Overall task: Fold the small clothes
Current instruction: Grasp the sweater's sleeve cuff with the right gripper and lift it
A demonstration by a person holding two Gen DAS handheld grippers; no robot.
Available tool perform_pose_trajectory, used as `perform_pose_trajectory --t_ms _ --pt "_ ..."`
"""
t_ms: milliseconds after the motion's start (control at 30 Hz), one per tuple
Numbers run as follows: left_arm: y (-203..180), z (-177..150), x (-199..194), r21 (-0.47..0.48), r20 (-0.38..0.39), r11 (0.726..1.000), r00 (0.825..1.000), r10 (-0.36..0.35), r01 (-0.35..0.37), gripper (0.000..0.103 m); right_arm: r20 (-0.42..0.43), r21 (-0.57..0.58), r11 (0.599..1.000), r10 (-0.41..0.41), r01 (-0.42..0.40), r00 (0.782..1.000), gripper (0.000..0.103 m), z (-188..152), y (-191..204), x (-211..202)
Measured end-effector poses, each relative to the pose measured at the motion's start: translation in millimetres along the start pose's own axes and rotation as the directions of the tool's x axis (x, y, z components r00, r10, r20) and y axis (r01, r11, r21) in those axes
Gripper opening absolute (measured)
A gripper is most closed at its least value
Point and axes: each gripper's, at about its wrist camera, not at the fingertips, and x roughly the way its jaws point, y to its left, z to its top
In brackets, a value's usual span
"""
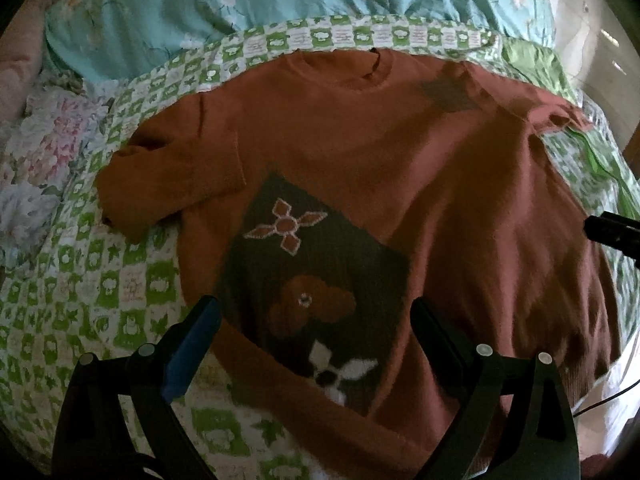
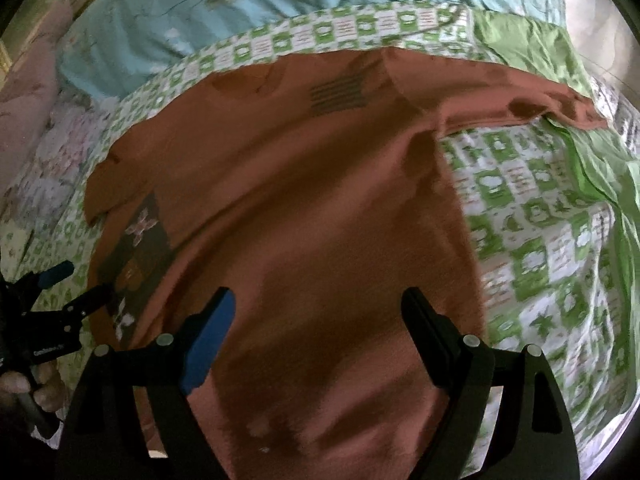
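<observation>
We are looking at a rust-orange sweater (image 1: 400,168) lying spread flat, front up, on a green-and-white checked quilt (image 1: 100,280), its round collar pointing away from us and its hem lying nearest the cameras. A dark patch (image 1: 316,280) with flower shapes is sitting on the sweater's lower front, and a small striped grey mark (image 2: 338,94) is showing near the collar. One sleeve (image 1: 160,184) is lying folded in beside the body, the other sleeve (image 2: 520,104) is stretching out sideways. We are holding the left gripper (image 1: 316,320) above the patch with its fingers spread wide and nothing between them. The right gripper (image 2: 316,312) is hovering over the plain orange cloth near the hem, fingers equally wide apart and empty. A pale blue floral duvet (image 1: 240,4) is lying beyond the quilt, and a pink-flowered cloth (image 1: 44,152) is bunching at the far left
</observation>
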Motion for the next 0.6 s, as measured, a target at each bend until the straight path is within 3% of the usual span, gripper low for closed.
perform_pose_trajectory --t_ms 233,367,600 --pt "6.7 40.1 17.9 -0.038 0.0 0.999 1.0 -0.005 0.005 0.096 -0.018 0.095 0.995 -0.028 0.029 0.999 0.085 29.0 -47.8 8.0" --pt "10.3 69.9 28.1 -0.052 0.019 0.999 1.0 0.007 -0.006 0.097 -0.012 0.14 0.986 -0.085 0.086 0.996 0.085 53.3 -91.4 11.6" --pt "19.7 121.4 49.1 -0.095 0.041 0.995 0.998 0.041 -0.037 0.097 0.01 0.346 0.928 -0.15 0.138 0.989 0.085 103.1 -206.7 17.0"
